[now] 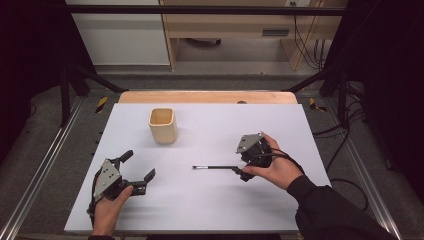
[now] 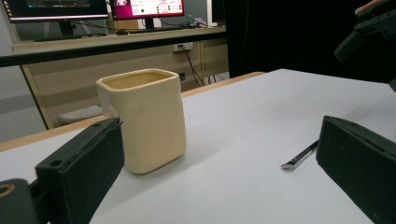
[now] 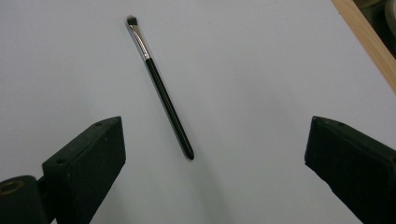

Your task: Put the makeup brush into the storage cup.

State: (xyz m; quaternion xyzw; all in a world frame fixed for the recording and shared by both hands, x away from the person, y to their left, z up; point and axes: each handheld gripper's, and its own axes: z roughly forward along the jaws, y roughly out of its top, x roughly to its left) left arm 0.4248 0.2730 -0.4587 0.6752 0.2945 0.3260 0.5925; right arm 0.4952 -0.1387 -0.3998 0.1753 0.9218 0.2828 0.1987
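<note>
White board (image 1: pixel 210 200) covers the wooden table, with dark floor and metal framing around it. Nearest the person, the left gripper (image 1: pixel 138 171) rests low at the left, its jaws spread wide and holding nothing. Across from it, the right gripper (image 1: pixel 243 173) hovers just over the handle end of a thin black brush (image 1: pixel 215 167), jaws also wide open and empty; in the right gripper view the brush (image 3: pixel 161 91) lies flat between them, metal ferrule and bristles pointing away. Farther back stands a cream cup (image 1: pixel 163 125), upright and well apart from the brush. Judging from this, the step in hand is picking up the brush: lower squarely over the handle, turn the jaws across it, and close near the middle so it doesn't pivot.
</note>
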